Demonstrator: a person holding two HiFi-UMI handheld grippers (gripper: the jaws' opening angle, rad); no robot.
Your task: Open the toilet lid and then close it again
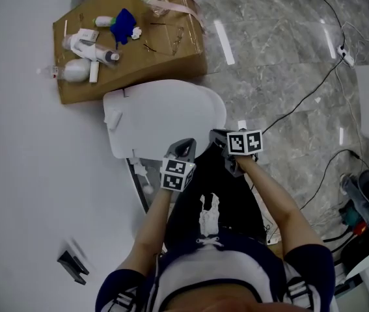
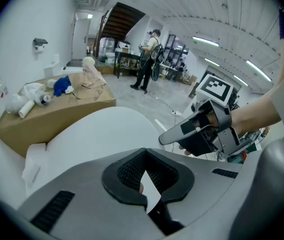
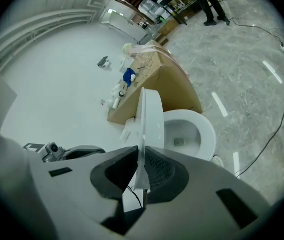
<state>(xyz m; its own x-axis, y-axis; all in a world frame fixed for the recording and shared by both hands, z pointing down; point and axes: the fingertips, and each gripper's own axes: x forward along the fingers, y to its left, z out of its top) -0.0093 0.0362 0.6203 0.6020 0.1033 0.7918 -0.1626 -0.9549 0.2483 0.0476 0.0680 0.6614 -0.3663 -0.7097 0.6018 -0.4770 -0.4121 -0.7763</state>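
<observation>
Closest in, your right gripper [image 1: 215,135] has its fingers narrowed onto the front rim of the toilet lid [image 1: 164,116], with the thin white edge pinched between them. Your left gripper [image 1: 185,143] sits just beside it at that rim, fingers closed together; no grip confirmed. The lid stands partly raised, exposing the bowl [image 3: 192,134]. Its long axis runs from the fingers away to the far hinge, so I judge that the swing goes up and away, right hand leading.

White toilet lid [image 1: 164,116], brown cardboard box [image 1: 177,60]
</observation>
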